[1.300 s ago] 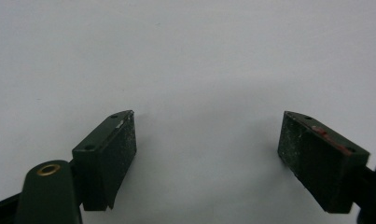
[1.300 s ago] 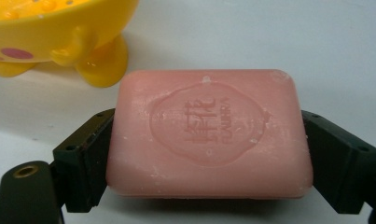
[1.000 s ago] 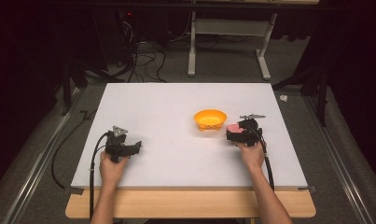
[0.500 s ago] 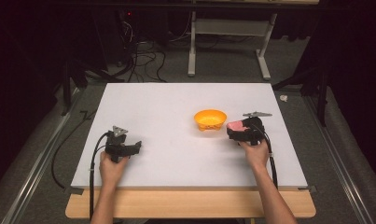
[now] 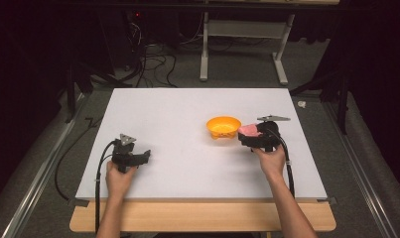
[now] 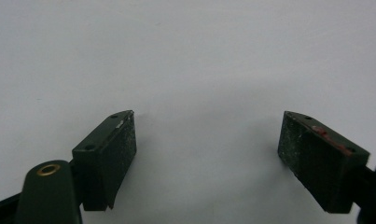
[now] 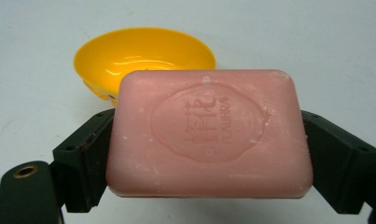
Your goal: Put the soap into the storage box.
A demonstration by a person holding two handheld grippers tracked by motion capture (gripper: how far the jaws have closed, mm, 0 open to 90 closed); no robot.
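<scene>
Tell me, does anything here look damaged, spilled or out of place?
Nothing stands out. The pink soap bar sits level, whole and clamped in the right gripper, with the empty yellow bowl upright behind it. The left gripper is open over the bare table.

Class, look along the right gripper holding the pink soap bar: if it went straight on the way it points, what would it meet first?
Probably the yellow plastic bowl, which lies just ahead of the right gripper and its pink soap bar; the exact height is hard to judge.
</scene>
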